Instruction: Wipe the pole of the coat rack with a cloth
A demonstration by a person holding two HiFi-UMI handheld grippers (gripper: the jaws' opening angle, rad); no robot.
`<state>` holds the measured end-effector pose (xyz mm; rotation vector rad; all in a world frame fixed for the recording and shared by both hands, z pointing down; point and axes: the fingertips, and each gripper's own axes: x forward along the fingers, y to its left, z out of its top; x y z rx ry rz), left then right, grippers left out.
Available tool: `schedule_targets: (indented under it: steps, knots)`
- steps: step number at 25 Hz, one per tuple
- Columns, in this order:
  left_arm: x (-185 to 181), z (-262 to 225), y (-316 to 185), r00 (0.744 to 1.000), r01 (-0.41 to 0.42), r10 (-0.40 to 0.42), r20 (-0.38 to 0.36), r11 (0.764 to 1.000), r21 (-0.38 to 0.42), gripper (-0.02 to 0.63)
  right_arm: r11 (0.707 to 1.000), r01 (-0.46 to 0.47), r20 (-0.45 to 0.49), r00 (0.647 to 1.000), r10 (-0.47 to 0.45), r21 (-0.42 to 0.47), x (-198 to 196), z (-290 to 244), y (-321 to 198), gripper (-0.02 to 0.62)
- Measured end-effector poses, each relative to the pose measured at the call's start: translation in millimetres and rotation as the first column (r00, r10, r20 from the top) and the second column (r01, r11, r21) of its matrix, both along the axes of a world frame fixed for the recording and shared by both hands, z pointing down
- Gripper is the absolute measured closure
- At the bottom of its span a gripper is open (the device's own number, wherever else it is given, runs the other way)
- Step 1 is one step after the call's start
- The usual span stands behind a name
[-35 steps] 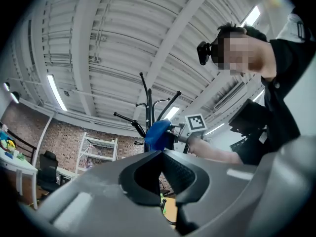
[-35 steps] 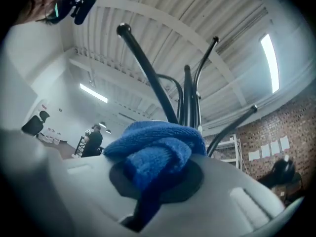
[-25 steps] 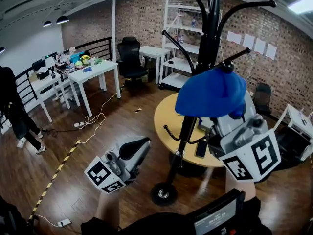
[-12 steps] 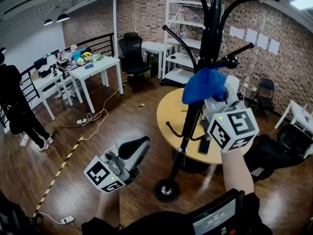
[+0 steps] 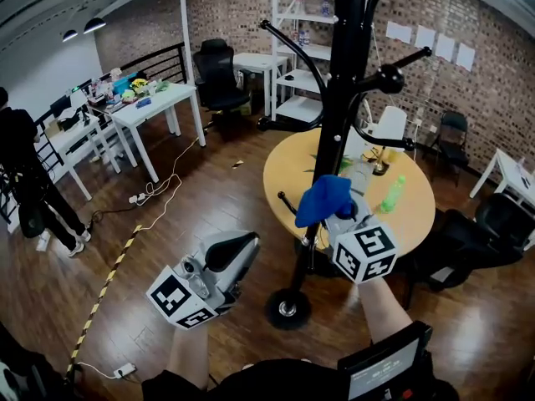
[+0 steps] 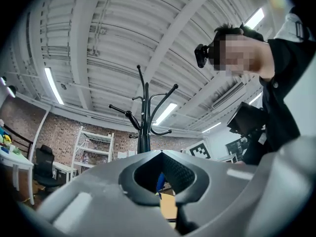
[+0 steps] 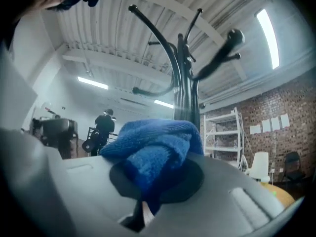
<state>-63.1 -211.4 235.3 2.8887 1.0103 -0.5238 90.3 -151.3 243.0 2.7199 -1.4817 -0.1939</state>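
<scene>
1. Nearest the camera, the left gripper (image 5: pixel 232 253) hangs low over the floor (image 5: pixel 167 224). Its grey plastic jaws are drawn together to a thin slit and hold nothing.
2. To its right, the right gripper (image 5: pixel 338 217) is clamped on a blue terry cloth (image 5: pixel 322 199), which bunches thick and nubby over the jaw tips (the right gripper view is half filled by it).
3. The cloth sits at the lower stretch of the black pole (image 5: pixel 334 124) of the coat rack (image 5: pixel 359 73). The pole rises directly behind the cloth, but whether they touch cannot be told.
4. The rack's round disc base (image 5: pixel 288 309) stands on dark, glossy wooden planks. A strip of yellow-and-black tape (image 5: pixel 104 286) and a pale cable (image 5: pixel 159 203) cross the planks to the left.
5. Just behind the pole stands a round table (image 5: pixel 292 174) with a smooth, honey-coloured top and a green bottle (image 5: pixel 393 195) on its right side.
6. Farther left are white desks (image 5: pixel 155 115) cluttered with small items, and a person (image 5: pixel 21 174) in dark clothes stands at the far left edge.
7. At the back, a black office chair (image 5: pixel 216 73) and white open shelving (image 5: pixel 309 23) stand before a rough brick wall (image 5: pixel 226 15).
</scene>
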Motion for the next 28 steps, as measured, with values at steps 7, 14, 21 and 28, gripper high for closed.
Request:
schedule_targets:
  steps: [7, 14, 21, 28]
  knots:
    - [1, 13, 3, 0.999, 0.003, -0.003, 0.034, 1.000, -0.013, 0.614, 0.978, 0.082, 0.273, 0.962, -0.027, -0.192, 4, 149, -3, 0.572]
    - [3, 17, 10, 0.999, -0.003, 0.004, 0.054, 1.000, -0.009, 0.614, 0.949, 0.264, 0.552, 0.824, -0.129, -0.173, -26, 173, 2, 0.573]
    - [9, 18, 6, 0.998, 0.009, -0.009, 0.058, 1.000, -0.003, 0.614, 0.945, 0.318, 0.620, 0.758, -0.203, -0.080, -42, 168, 7, 0.572]
    - [11, 16, -2, 0.999, 0.019, -0.019, 0.049, 1.000, -0.003, 0.614, 0.991, 0.104, 0.367, 0.928, -0.065, -0.088, 1, 142, 1, 0.573]
